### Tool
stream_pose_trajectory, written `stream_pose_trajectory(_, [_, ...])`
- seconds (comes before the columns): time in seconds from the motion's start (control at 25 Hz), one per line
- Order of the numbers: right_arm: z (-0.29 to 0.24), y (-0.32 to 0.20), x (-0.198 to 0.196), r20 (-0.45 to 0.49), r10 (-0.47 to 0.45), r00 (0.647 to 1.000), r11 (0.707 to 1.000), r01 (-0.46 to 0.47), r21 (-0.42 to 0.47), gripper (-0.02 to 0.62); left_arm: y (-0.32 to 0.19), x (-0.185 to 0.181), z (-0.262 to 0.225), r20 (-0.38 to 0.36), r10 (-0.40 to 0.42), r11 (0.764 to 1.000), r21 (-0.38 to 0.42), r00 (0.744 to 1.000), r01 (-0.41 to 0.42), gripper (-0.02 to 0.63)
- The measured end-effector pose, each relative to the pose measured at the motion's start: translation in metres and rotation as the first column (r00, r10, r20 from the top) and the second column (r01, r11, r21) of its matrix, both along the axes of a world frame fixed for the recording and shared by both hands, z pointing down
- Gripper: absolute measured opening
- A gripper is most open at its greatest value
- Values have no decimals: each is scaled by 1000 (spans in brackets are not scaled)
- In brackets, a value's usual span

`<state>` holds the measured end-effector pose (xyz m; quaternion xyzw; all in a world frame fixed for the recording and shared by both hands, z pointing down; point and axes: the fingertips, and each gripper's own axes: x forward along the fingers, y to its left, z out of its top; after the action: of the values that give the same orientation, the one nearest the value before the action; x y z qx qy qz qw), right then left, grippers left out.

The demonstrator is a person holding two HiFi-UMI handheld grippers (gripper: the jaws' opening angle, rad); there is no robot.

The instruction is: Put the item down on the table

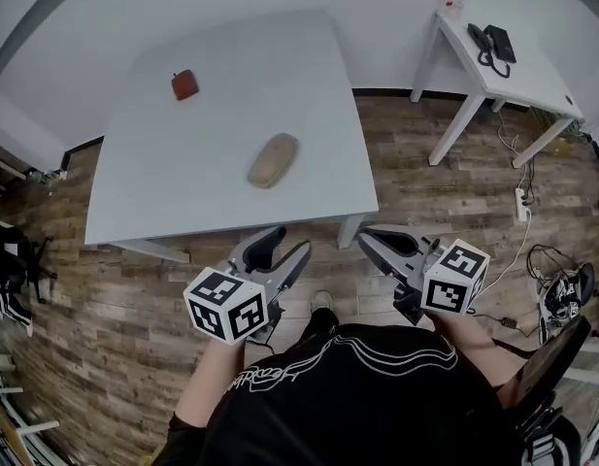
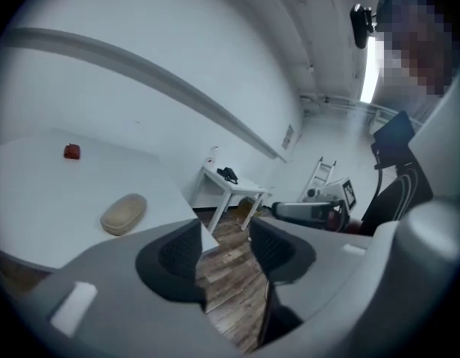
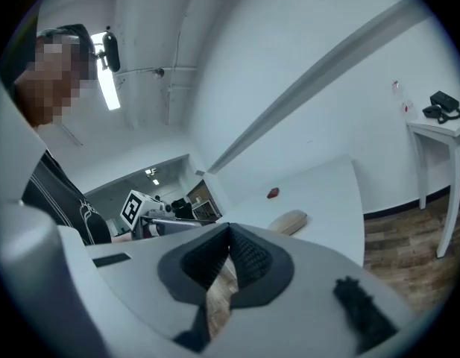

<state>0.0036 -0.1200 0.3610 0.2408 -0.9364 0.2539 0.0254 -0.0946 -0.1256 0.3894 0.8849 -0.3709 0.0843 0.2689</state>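
Case (image 1: pixel 273 160) lies on the table (image 1: pixel 183 207) (left hand-held gripper (image 2: pixel 226 233) parted, empty; right hand-held gripper (image 3: pixel 230 233) closed).

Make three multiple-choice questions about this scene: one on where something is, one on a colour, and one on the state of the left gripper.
1. Where is the tan case?
A. On the big white table
B. On a chair
C. Inside a box

2. What colour is the small item farther back on that table?
A. Blue
B. Red
C. Green

3. What state is the left gripper in?
A. Shut on the tan case
B. Open and empty
C. Shut on a cable

Answers:
1. A: the case lies flat on the tabletop, away from both grippers.
2. B: it shows plainly red against the white top.
3. B: its jaws stand apart, and only the wooden floor shows between them.
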Motion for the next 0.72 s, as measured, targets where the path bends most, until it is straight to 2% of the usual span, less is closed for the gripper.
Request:
stream_pose_trajectory(0.12, [-19, 38, 3, 16, -41, 999, 998, 40, 43, 8, 47, 21, -34, 13, 38, 996, 81, 999, -39, 19])
stream_pose_trajectory(0.24, [-38, 71, 11, 35, -65, 997, 996, 62, 70, 8, 92, 46, -62, 4, 96, 986, 140, 995, -96, 6])
stream_pose_trajectory(0.4, [-48, 111, 24, 36, -86, 996, 992, 82, 100, 8, 135, 71, -76, -28, 130, 979, 159, 991, -124, 6])
stream_pose_trajectory(0.56, [-58, 144, 29, -4, -101, 995, 982, 101, 161, 8, 159, 83, -79, -39, 129, 978, 173, 991, -121, 6])
stream_pose_trajectory(0.72, [-61, 154, 30, -50, -93, 994, 974, 101, 202, 8, 162, 83, -90, -37, 133, 971, 206, 990, -123, 6])
